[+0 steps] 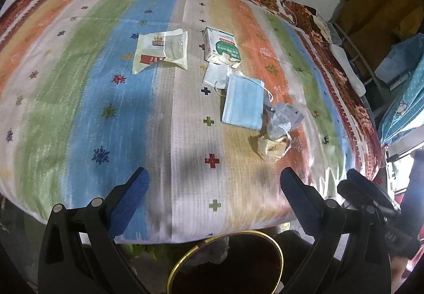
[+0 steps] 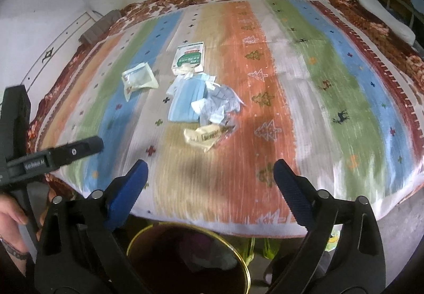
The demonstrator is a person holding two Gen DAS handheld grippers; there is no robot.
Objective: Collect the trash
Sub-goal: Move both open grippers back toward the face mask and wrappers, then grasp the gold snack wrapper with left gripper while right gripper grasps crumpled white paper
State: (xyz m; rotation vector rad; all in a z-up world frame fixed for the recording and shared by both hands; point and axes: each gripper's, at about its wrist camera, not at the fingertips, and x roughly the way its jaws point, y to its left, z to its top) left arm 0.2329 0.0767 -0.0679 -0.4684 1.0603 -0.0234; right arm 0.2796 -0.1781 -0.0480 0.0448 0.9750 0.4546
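Now you are holding both black grippers, left gripper (image 1: 214, 182) and right gripper (image 2: 210, 174), wide apart and empty, hovering over the round dark gold-rimmed bin (image 2: 239, 258), pale blue paper face mask (image 1: 242, 101) lying on the striped blanket (image 1: 92, 68).

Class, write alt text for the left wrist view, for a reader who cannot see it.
The open left gripper hovers over a striped bedspread scattered with trash: a clear snack wrapper, a torn green-and-white box, a blue face mask and crumpled wrappers. A dark, gold-rimmed bin sits below the bed's near edge.

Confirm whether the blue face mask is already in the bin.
No, the blue face mask lies flat on the striped bedspread, beyond the gold-rimmed bin.
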